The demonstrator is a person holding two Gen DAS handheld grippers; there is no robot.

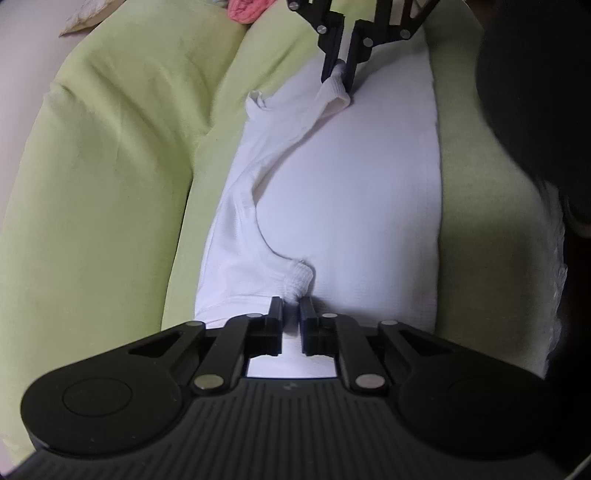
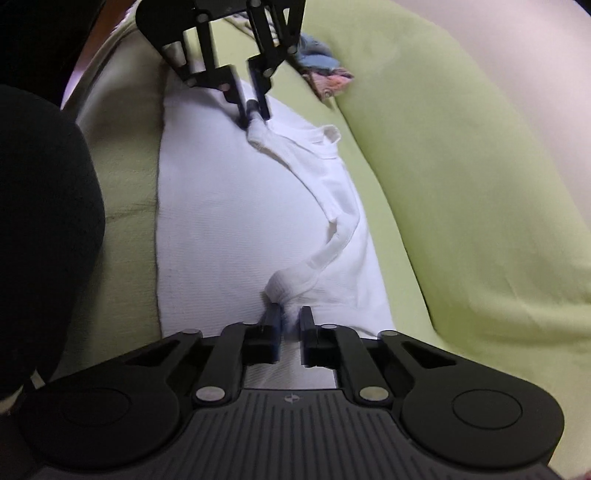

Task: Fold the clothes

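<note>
Left gripper [image 1: 291, 306] and right gripper [image 2: 289, 315], each nearly closed on a bunched edge of the white garment [image 1: 354, 192] lying on green sheet [image 1: 110, 184].

Green sheet [image 1: 110, 166] bare beside shirt; pink cloth [image 1: 243, 9] at far edge.

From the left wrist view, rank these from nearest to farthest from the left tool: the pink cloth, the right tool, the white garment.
1. white garment, pinched in the left tool, bottom centre.
2. right tool, upper centre, gripping the same garment.
3. pink cloth, top edge, beyond the green cover.
</note>
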